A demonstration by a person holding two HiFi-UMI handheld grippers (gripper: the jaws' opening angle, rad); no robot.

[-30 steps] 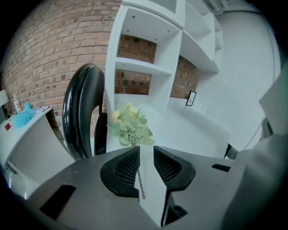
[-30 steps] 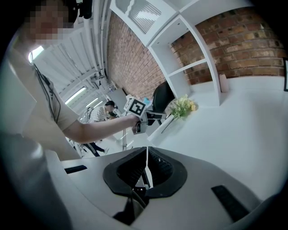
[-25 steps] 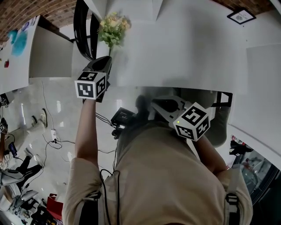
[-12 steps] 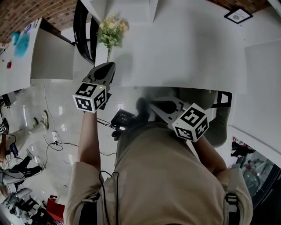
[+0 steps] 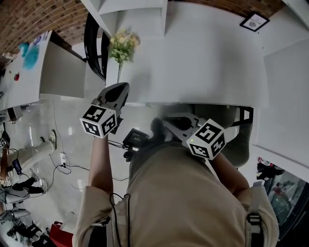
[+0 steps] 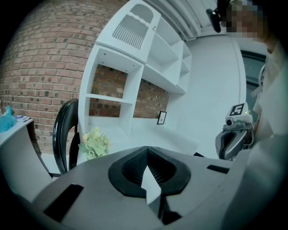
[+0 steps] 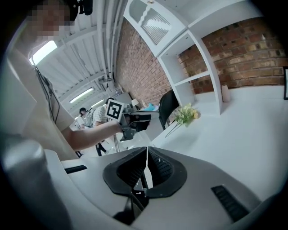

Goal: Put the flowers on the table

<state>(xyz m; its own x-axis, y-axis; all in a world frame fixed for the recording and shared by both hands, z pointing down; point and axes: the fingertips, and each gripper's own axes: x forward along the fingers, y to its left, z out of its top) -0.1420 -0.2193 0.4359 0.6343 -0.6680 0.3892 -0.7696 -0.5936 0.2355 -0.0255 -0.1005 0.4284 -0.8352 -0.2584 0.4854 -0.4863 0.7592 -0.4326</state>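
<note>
- Two grippers are in view. The left gripper (image 6: 147,174) has its two dark ribbed jaws pressed together with nothing between them. In the head view it hangs at the near edge of the table, nose towards the flowers.
- The right gripper (image 7: 146,173) is likewise pressed together and empty. It is held low in front of the person's body, below the table's near edge.
- Each gripper carries one cube with black-and-white square markers.
- One bunch of pale yellow and green flowers (image 5: 121,44) is counted. It lies on the white rectangular table (image 5: 207,62) at the far left corner, its thin stem pointing back towards the left gripper. Bunch and gripper are apart, with bare table top between them.
- One black curved-back chair (image 5: 92,38) stands just beside the flowers, off the table's left end.
- One white open shelf unit (image 5: 133,14) rises at the table's far side, just beyond the flowers.
- One small black-framed picture (image 5: 254,21) stands at the table's far right.
- A red brick wall (image 6: 40,67) runs behind the shelf unit.
- A second white table (image 5: 29,72) stands further left, with a teal object on it; what it is cannot be told.
- Black cables and one dark box (image 5: 135,139) lie on the glossy floor below the left arm.
</note>
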